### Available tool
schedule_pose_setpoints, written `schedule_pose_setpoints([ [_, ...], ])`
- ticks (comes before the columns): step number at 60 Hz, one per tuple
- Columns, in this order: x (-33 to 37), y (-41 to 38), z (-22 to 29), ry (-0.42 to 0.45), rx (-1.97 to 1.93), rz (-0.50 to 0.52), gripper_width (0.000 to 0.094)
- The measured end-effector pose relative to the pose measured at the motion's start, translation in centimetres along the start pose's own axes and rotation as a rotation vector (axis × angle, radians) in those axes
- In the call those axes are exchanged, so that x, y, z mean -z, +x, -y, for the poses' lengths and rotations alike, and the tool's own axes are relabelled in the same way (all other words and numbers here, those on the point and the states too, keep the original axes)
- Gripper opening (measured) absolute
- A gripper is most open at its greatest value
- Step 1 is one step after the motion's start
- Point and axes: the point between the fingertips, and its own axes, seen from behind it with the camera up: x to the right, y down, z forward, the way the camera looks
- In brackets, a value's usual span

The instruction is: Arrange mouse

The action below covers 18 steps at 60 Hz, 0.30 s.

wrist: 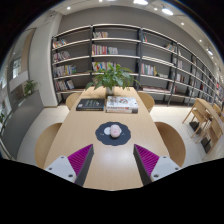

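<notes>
While spread wide, tool (109, 160) holds nothing | mouse (115, 131) sits beyond fingers, on dark mat (113, 138)

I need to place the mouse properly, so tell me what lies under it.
The small white rounded mouse sits on a dark round mouse pad on the long light wooden table, beyond the open gripper. The pad's middle is covered by the mouse.
</notes>
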Motion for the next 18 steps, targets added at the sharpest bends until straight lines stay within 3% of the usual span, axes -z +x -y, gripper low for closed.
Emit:
schedule_pose_setpoints([
  [18, 3.0, 0.3, -1.5, 0.015, -0.019, 0.014, 0.0799],
])
